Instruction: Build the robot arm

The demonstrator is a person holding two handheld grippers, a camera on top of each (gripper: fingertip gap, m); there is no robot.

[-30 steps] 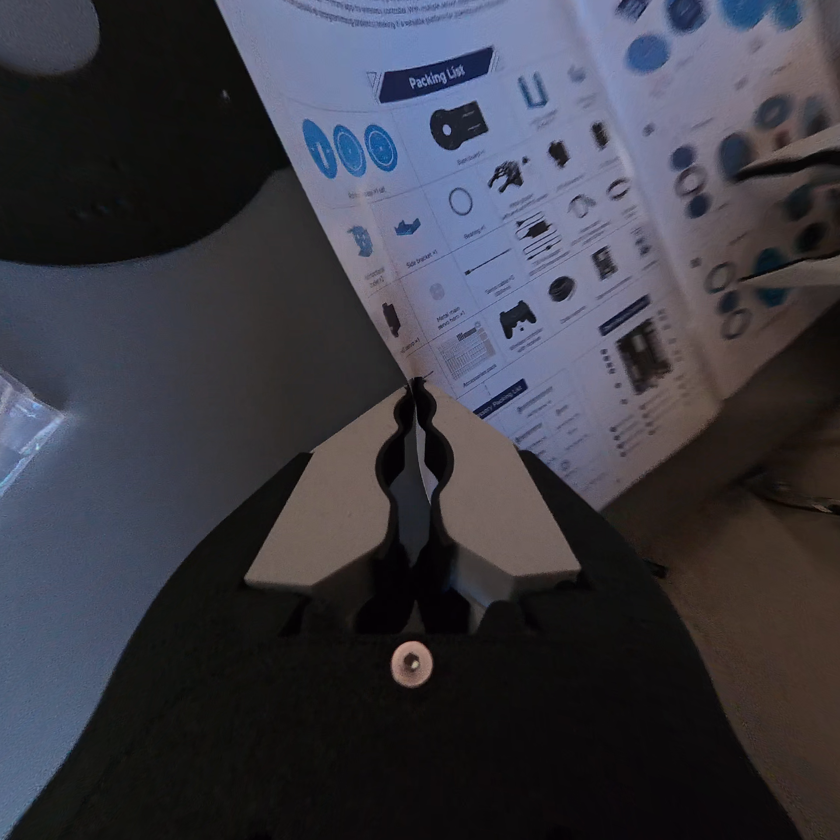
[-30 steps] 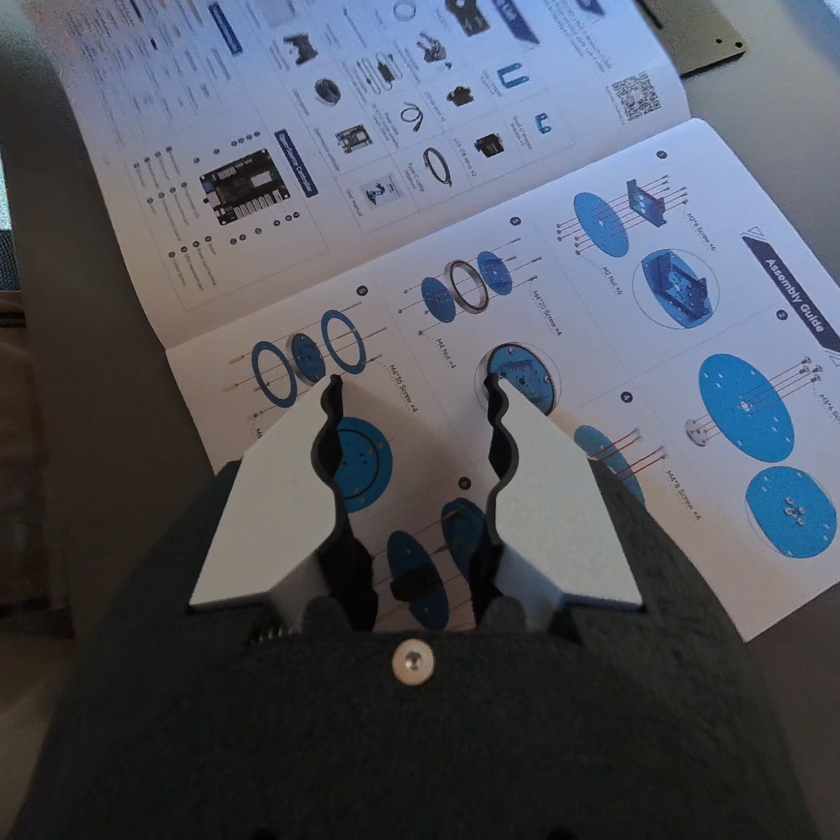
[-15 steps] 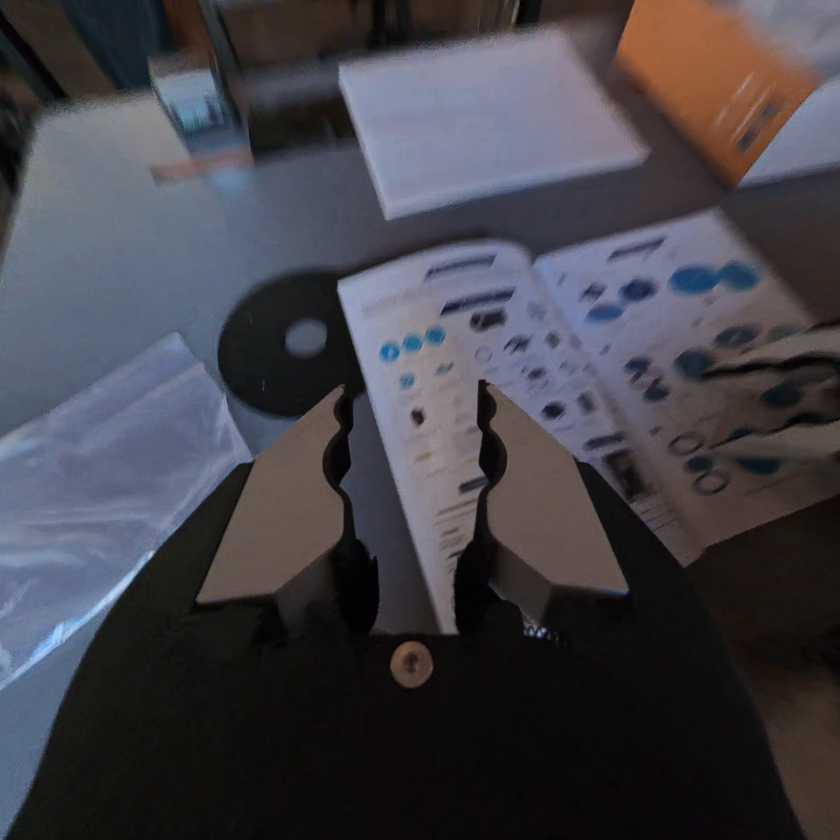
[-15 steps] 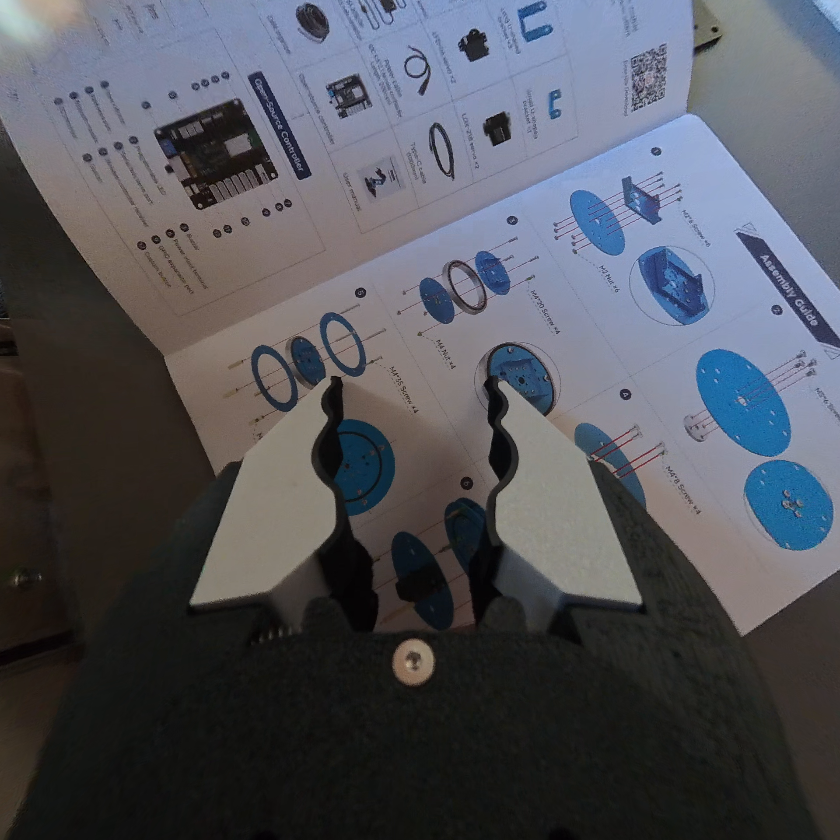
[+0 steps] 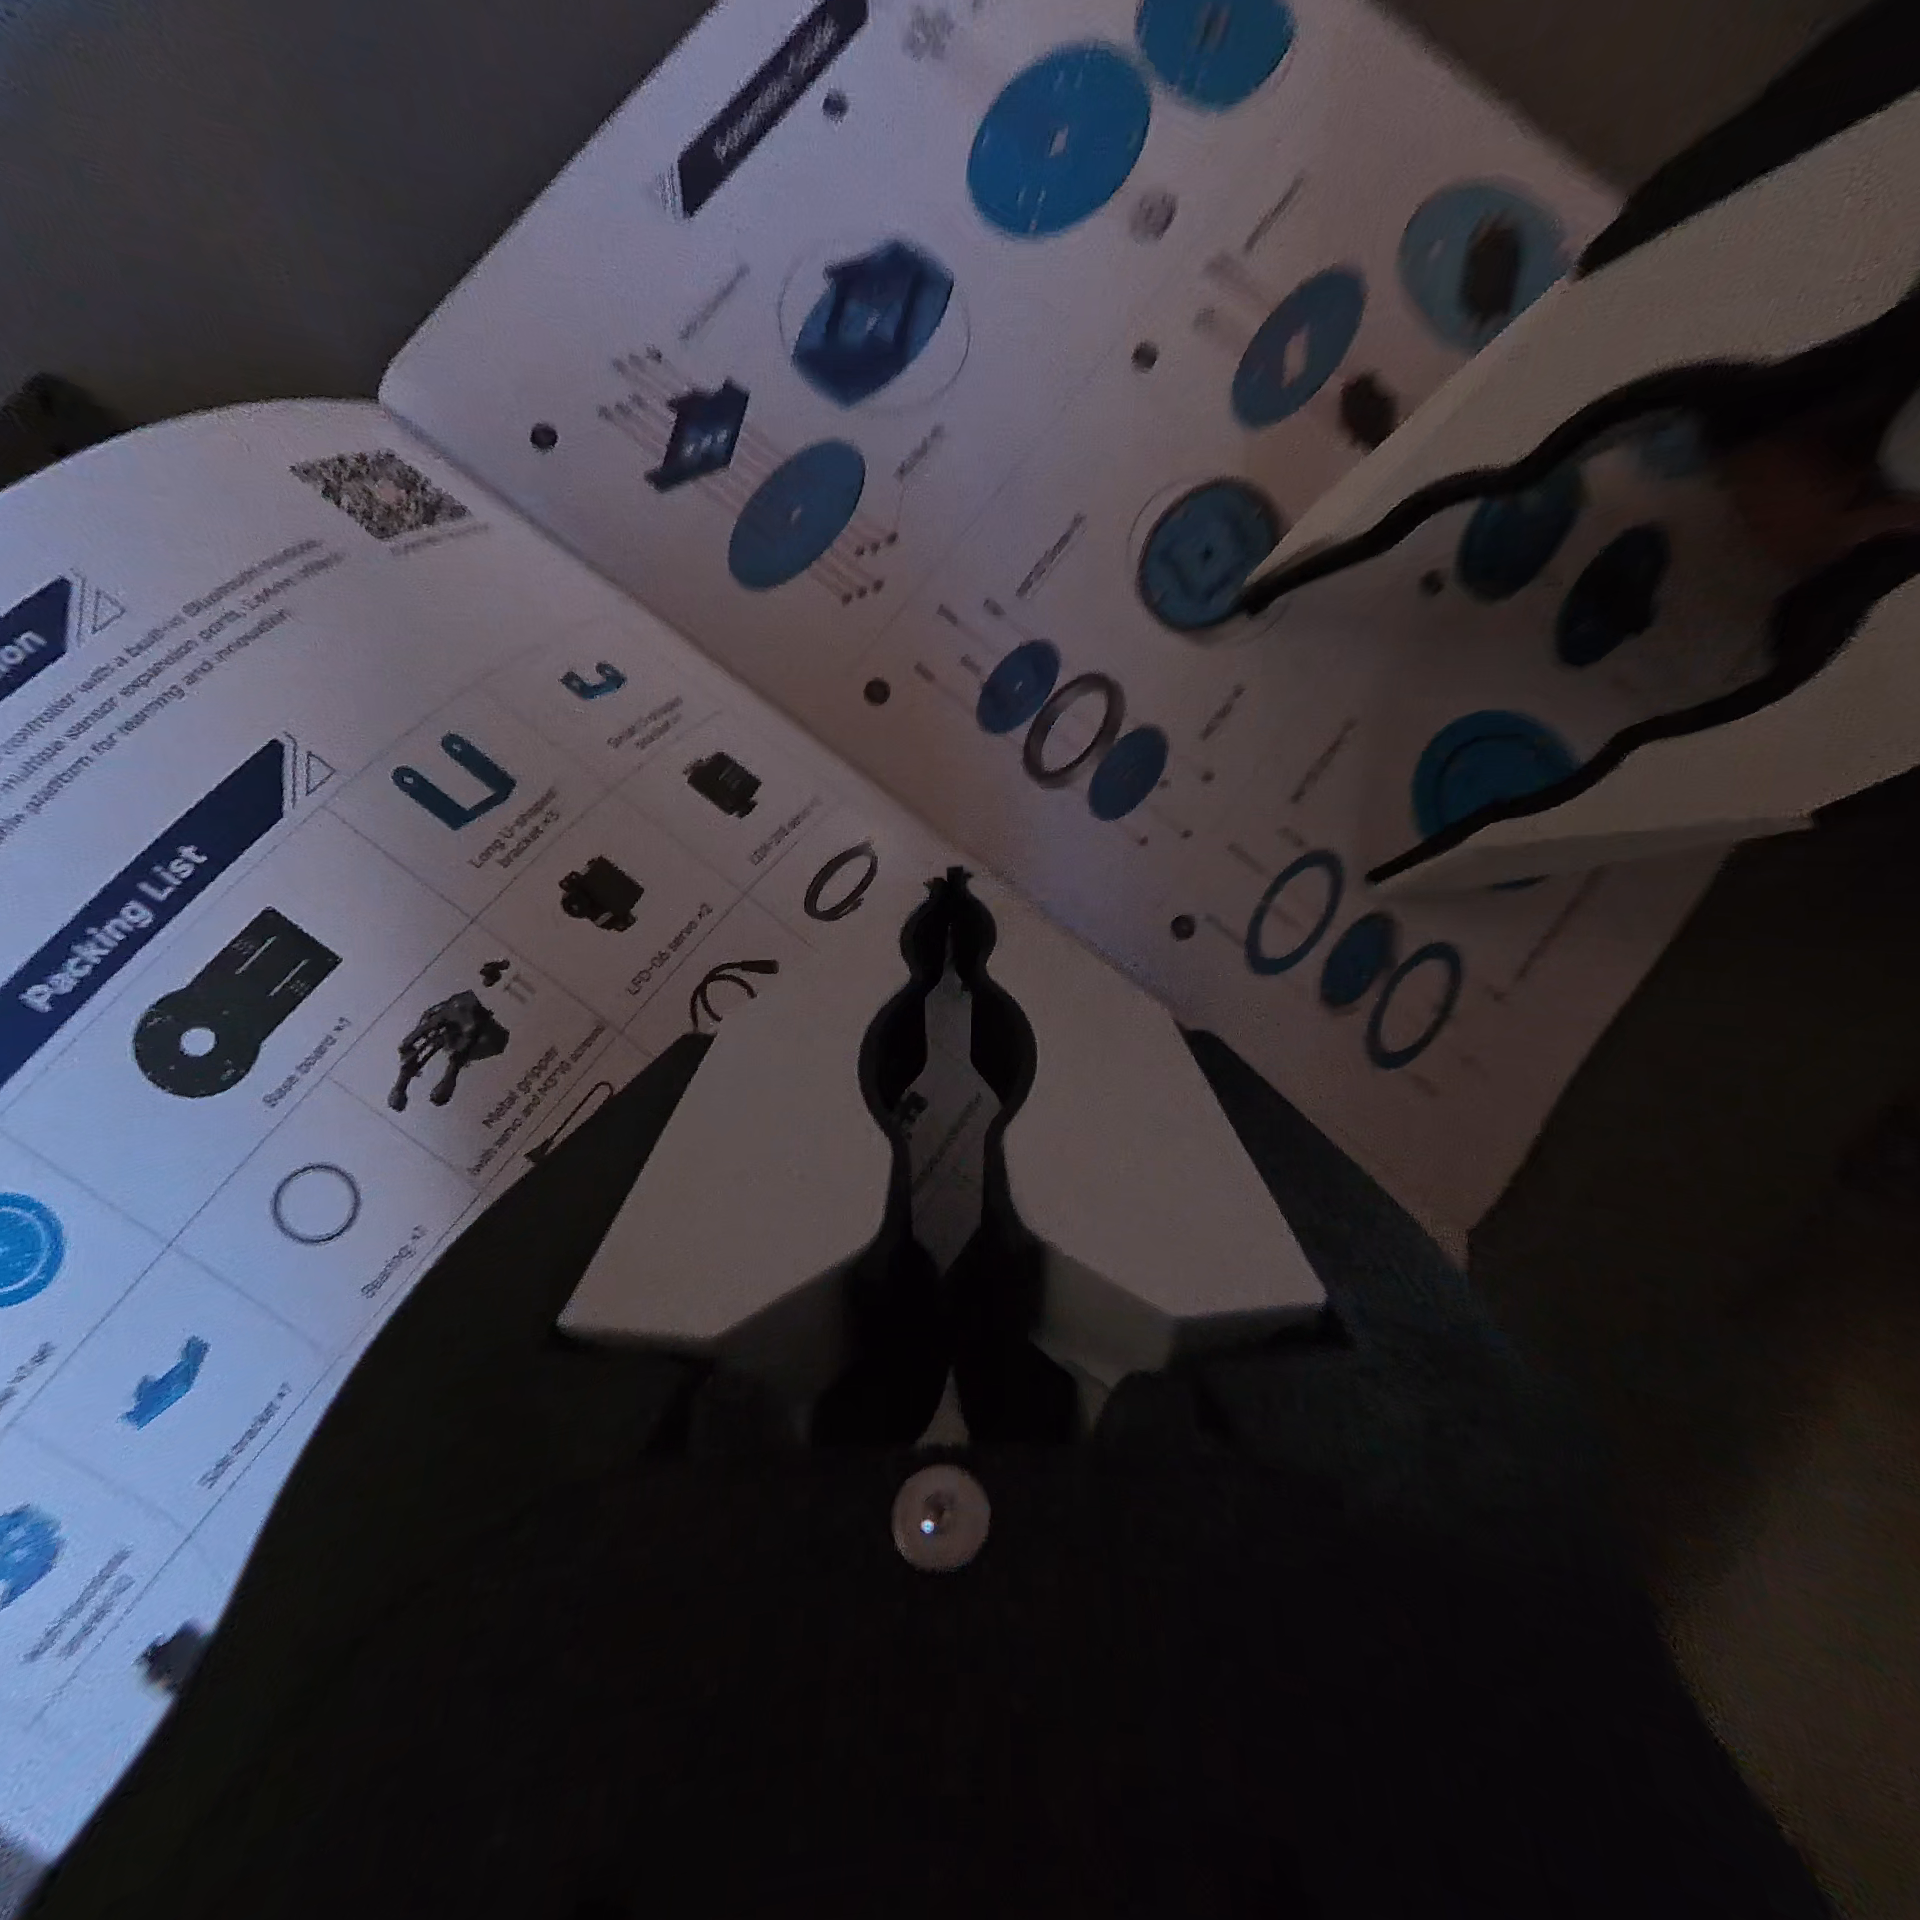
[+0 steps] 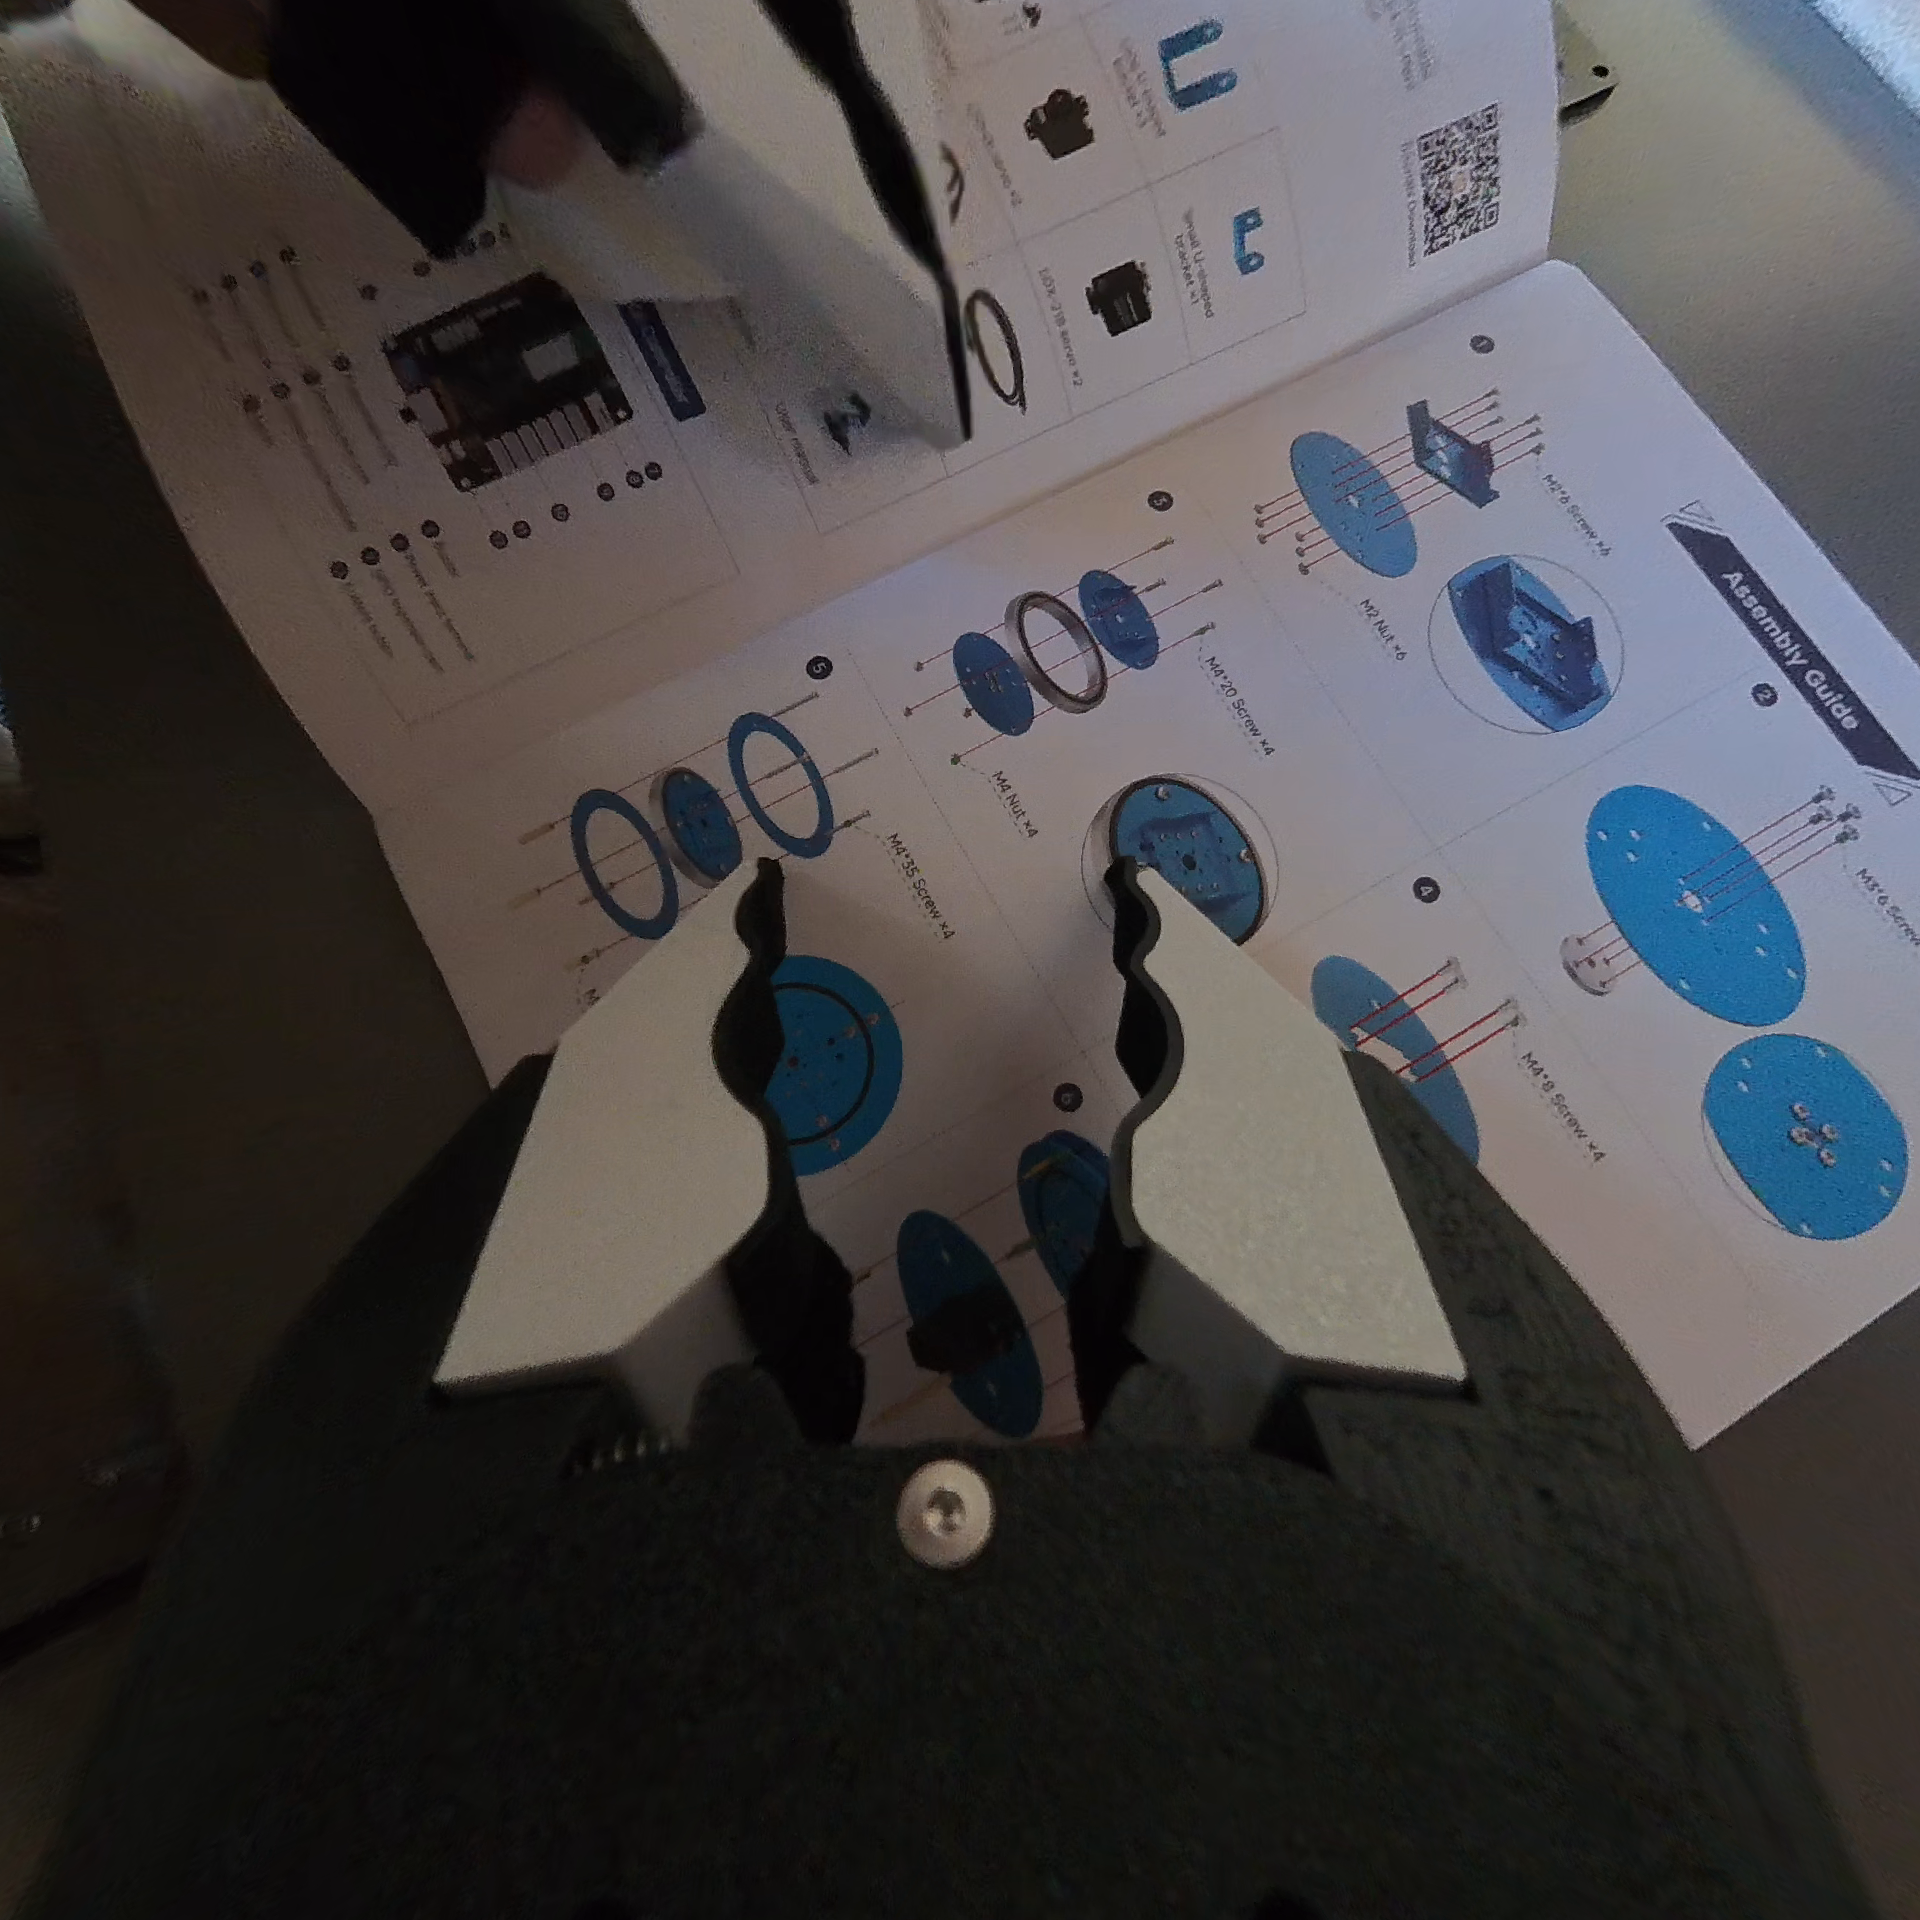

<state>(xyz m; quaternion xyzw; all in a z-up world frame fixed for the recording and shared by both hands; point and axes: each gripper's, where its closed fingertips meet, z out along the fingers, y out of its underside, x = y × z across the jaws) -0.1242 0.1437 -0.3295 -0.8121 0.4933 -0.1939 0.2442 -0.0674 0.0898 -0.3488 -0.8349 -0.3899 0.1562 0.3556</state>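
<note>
Over the open booklet: both grippers hover close, seen from each wrist camera.
Booklet [image 6: 1299, 727]: a white instruction booklet lies open on a grey table [image 6: 1766, 208], its pages printed with blue discs, rings, black parts and a dark heading band; the central fold runs between the parts page and the diagram page.
Left gripper [image 5: 951, 894]: fingers pressed together at the tips, directly over the parts page near the fold; a strip of white paper shows in the hollow between them, but whether the page is pinched I cannot tell.
Right gripper [image 6: 945, 883]: fingers spread wide, held above the diagram page with nothing between them, tips just over the ring and disc drawings.
Left gripper from the right view [image 6: 951, 410]: blurred, tips down on the parts page.
Right gripper from the left view [image 5: 1314, 727]: spread over the diagram page.
</note>
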